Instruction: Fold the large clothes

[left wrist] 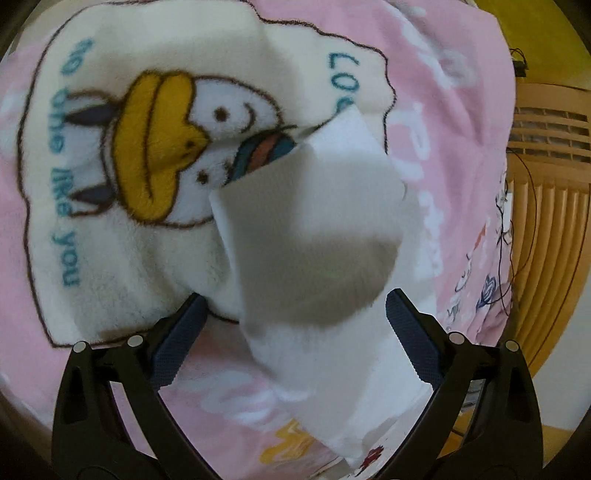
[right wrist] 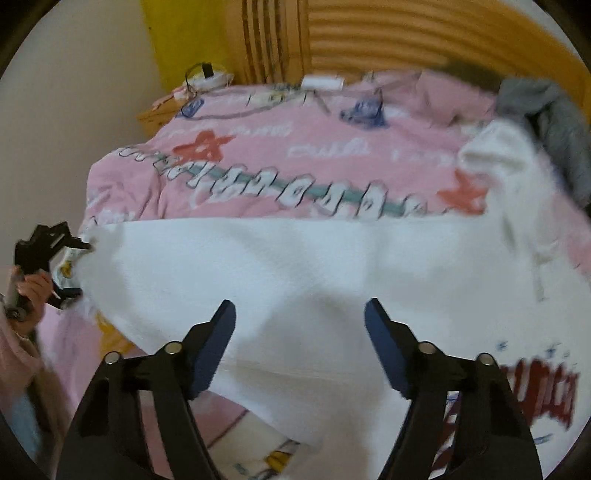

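A large white shirt (right wrist: 295,280) with red lettering on its right part lies spread across a pink blanket (right wrist: 288,162) on a bed, its far edge running roughly straight from left to right, which looks like a fold line already laid down or being lined up. The right gripper (right wrist: 300,343) hovers low over the near middle of the shirt with its fingers wide apart and nothing between them, probably placed there to smooth or take the near hem. The left gripper (left wrist: 295,321) is also spread; a white flap of the shirt (left wrist: 314,236) rises loosely between its fingers, and whether the pads touch the cloth I cannot tell, though they do not pinch it. In the right wrist view that gripper sits at the shirt's far left corner, likely there to carry that side over. Under the flap lies the blanket's cream patch with a yellow-billed cartoon duck (left wrist: 162,147). A grey garment (right wrist: 554,125) is heaped at the far right, near the shirt's raised white corner, so room is tighter there. The wooden headboard (right wrist: 406,33) closes the far side; the left edge of the bed drops off just beyond the left gripper.
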Motion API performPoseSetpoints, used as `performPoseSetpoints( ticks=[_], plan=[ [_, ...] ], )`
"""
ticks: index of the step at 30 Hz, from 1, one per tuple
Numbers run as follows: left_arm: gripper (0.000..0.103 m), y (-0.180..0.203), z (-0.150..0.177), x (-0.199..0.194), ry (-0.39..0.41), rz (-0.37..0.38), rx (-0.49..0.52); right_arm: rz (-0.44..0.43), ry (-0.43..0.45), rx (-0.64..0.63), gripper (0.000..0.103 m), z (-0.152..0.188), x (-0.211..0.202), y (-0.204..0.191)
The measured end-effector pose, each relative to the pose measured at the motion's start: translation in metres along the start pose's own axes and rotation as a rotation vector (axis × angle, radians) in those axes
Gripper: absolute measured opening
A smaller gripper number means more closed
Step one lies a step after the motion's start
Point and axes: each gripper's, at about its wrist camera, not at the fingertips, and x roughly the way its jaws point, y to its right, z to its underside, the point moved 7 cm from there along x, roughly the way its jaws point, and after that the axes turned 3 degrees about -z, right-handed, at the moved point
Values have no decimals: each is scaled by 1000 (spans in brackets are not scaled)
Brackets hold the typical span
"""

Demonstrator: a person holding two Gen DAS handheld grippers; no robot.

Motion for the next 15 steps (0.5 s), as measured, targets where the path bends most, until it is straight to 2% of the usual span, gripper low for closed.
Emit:
performPoseSetpoints(
  ticks=[1,2,3,5,7,8,11,15],
  plan=[
    [88,1,2,-2,0,-12,-1,6,-11,7,61,-1,7,2],
    [78,2,3,-3,-1,-22,3,15,-17,12,60,-1,11,5],
    [61,3,6,-7,-3,-23,11,37,-29,20,58,-1,18,12],
    [40,9,8,-8,-18,-22,35,59,-50,32,47,4,29,24],
    [36,14,12,-10,-26,-21,55,52,-86,61,38,13,42,40],
    [31,16,11,-10,-29,-21,59,45,-108,85,30,18,49,48],
    [21,29,17,-18,-33,20,89,0,-180,170,16,36,69,67],
    [16,52,29,-24,-8,5,158,-54,-208,265,13,53,80,78]
  ],
)
